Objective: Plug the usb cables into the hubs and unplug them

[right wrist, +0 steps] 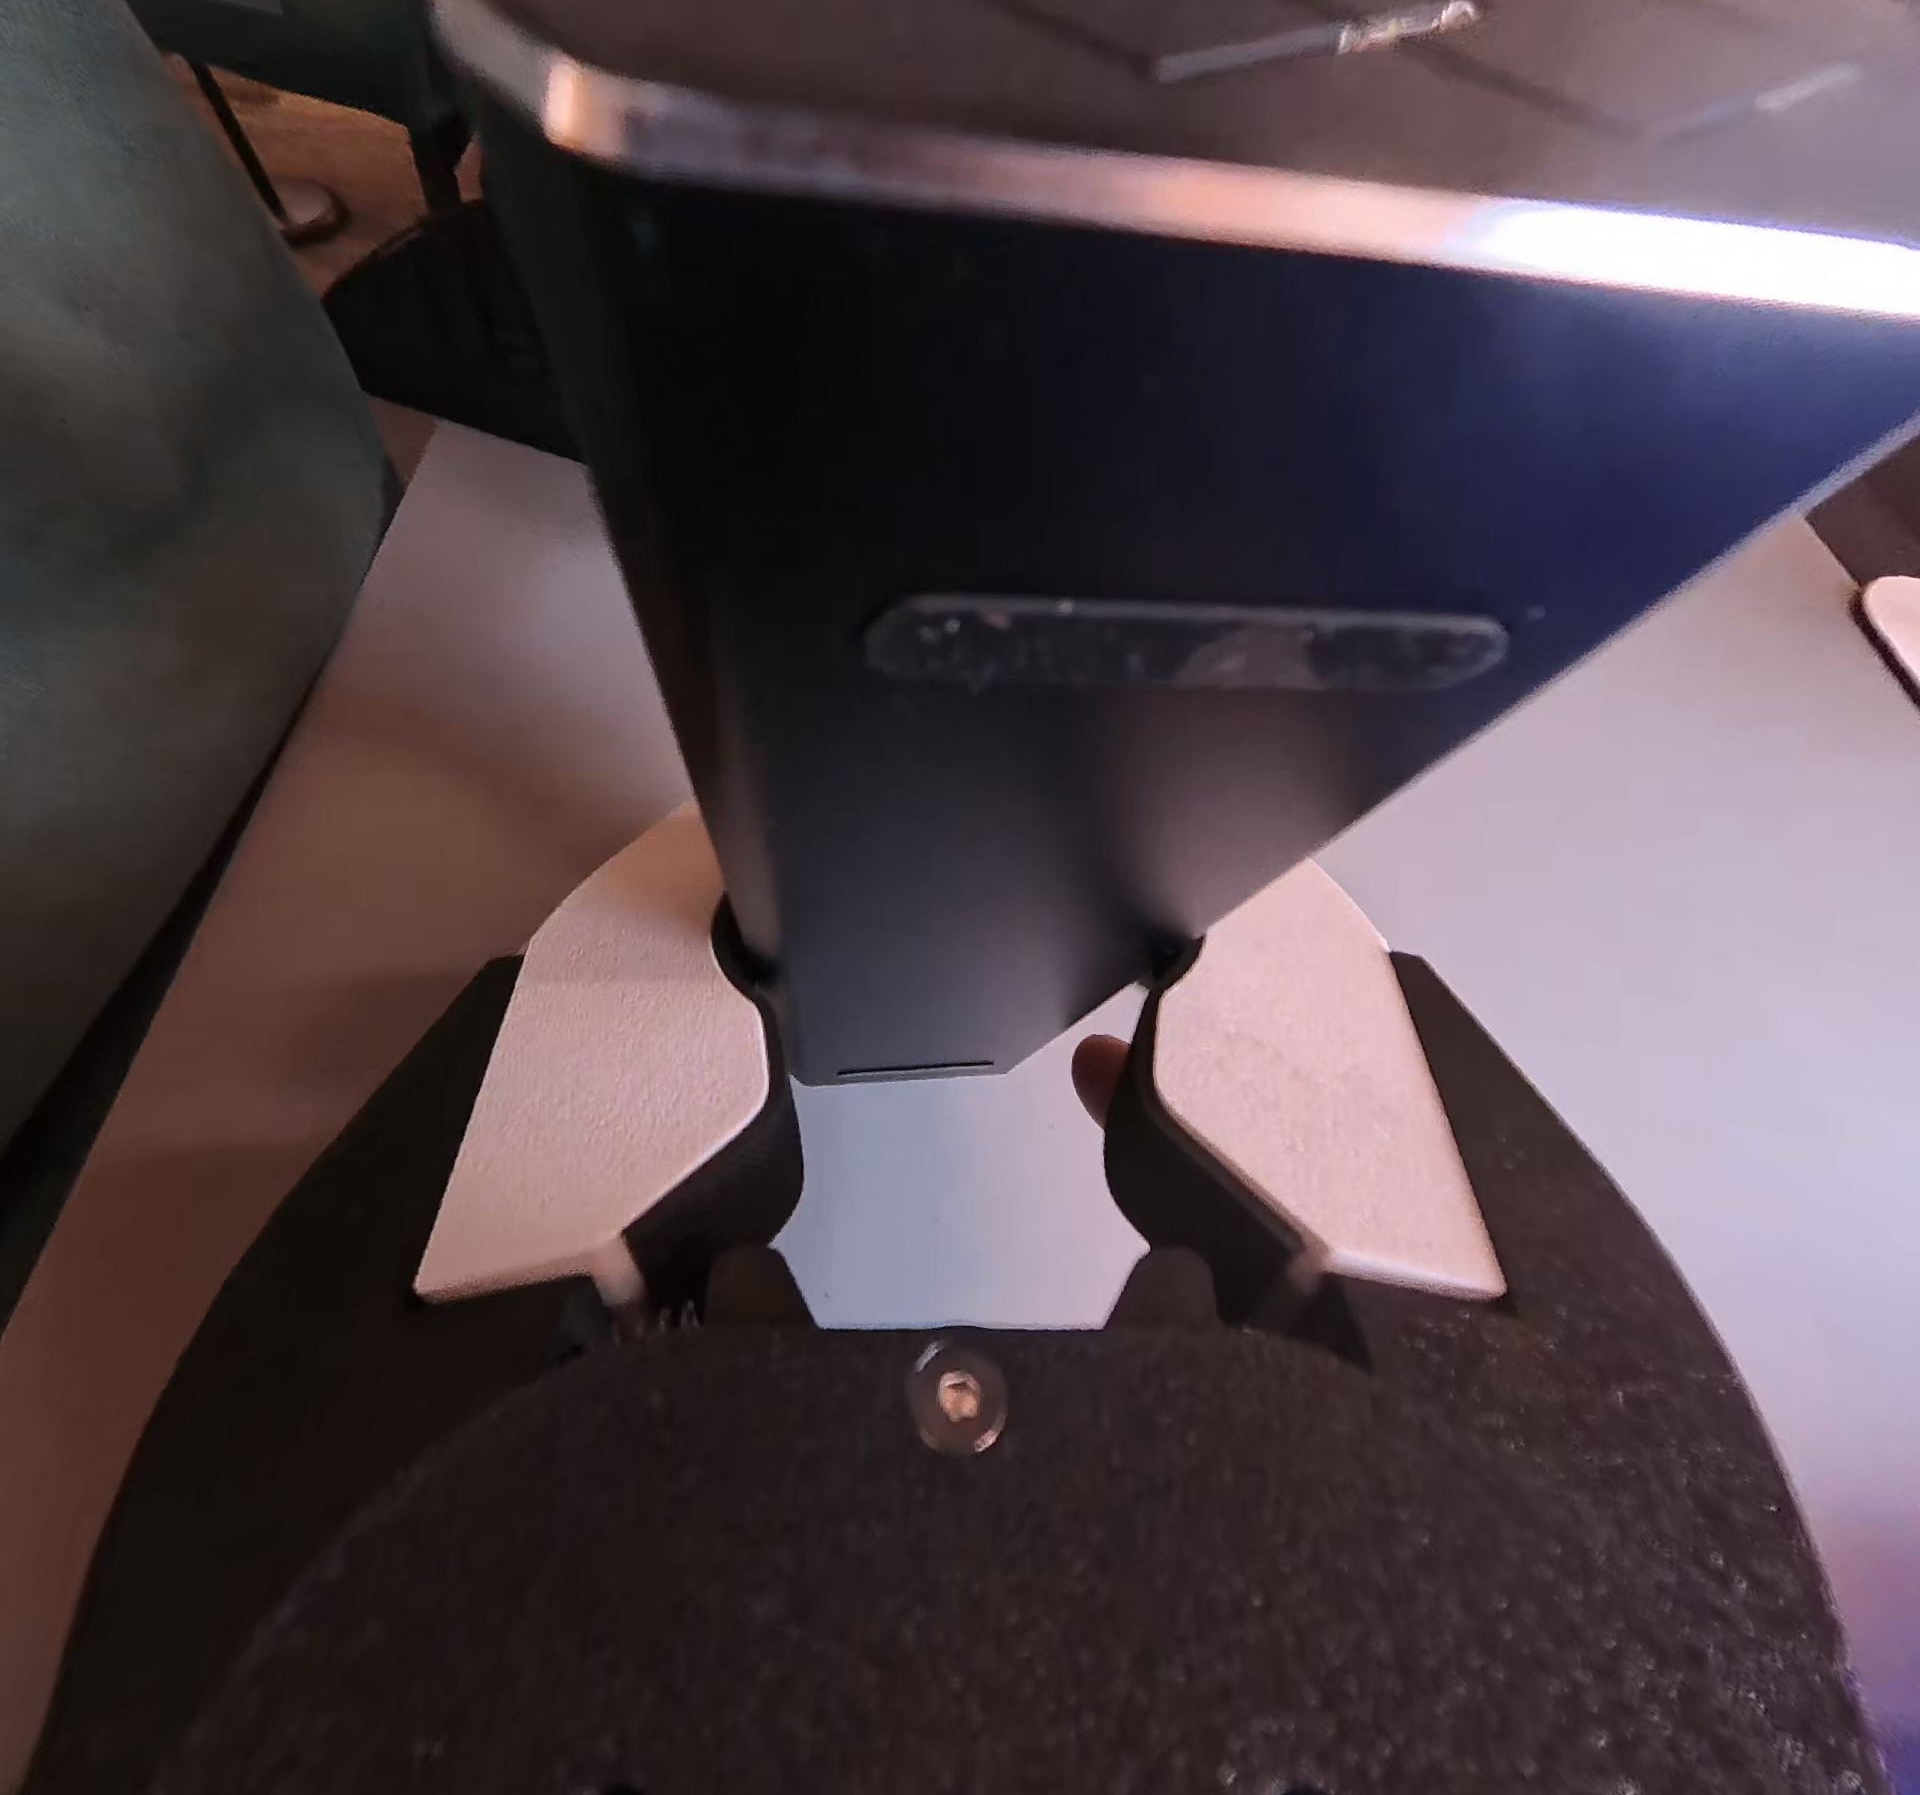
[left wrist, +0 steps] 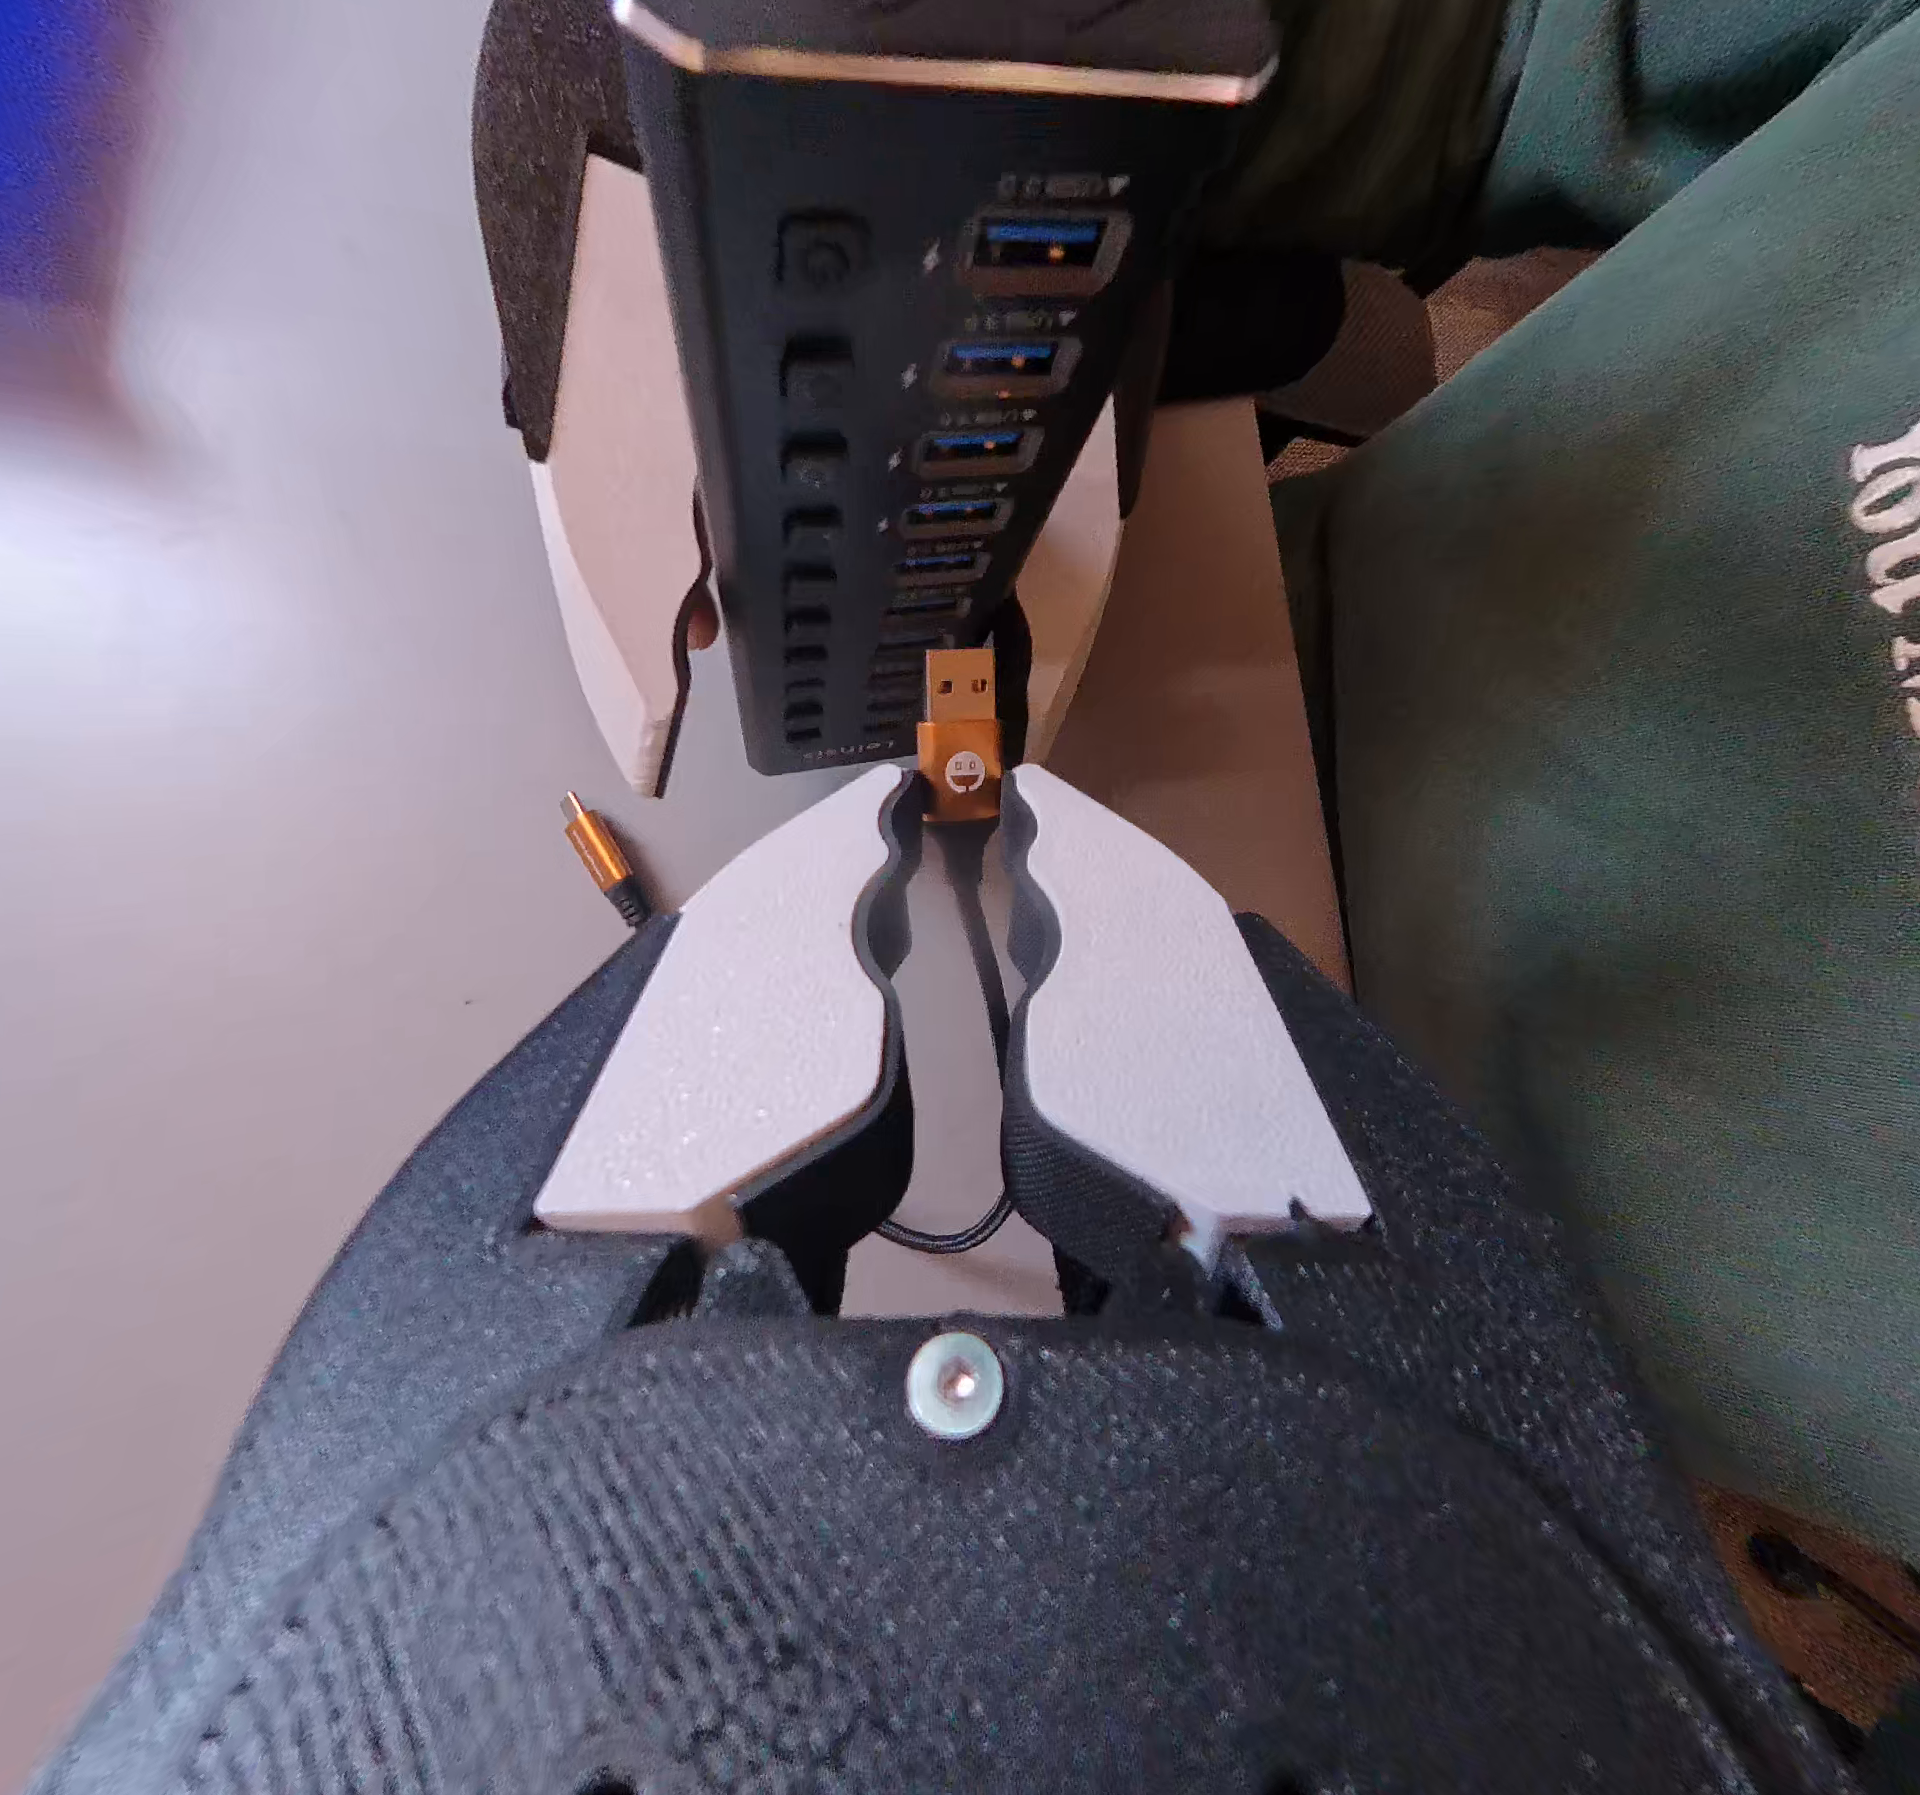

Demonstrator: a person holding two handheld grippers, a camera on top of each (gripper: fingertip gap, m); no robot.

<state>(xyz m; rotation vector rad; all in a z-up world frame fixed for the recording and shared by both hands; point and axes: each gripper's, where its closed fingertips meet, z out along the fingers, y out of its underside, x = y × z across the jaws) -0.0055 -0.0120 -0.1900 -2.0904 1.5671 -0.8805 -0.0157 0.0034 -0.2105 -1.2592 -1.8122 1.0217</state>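
I see one black hub (left wrist: 935,457) held up above the white tabletop (left wrist: 312,706), and one orange USB plug (left wrist: 961,748) pinched at the tips of my left gripper (left wrist: 961,805), its jaws drawn narrow around the plug's orange shell; the metal tongue points at the low end of the hub's port face and overlaps it, though I cannot tell whether it touches a port; a black braided cable (left wrist: 982,997) runs back from the plug between the two fingers; on the port face I count one column of blue USB sockets, at least five clear before the lower ones blur, with one column of buttons beside them; a second orange connector (left wrist: 597,857) lies on the tabletop to the left, clear of the hub; my right gripper (right wrist: 956,976) has its jaws closed on the hub's narrow end, one finger on each side edge, with the hub's plain back face (right wrist: 1039,498) and its single oval foot pad (right wrist: 1184,654) toward that camera; a person's green sleeve (left wrist: 1610,706) fills the right side of the left wrist view.
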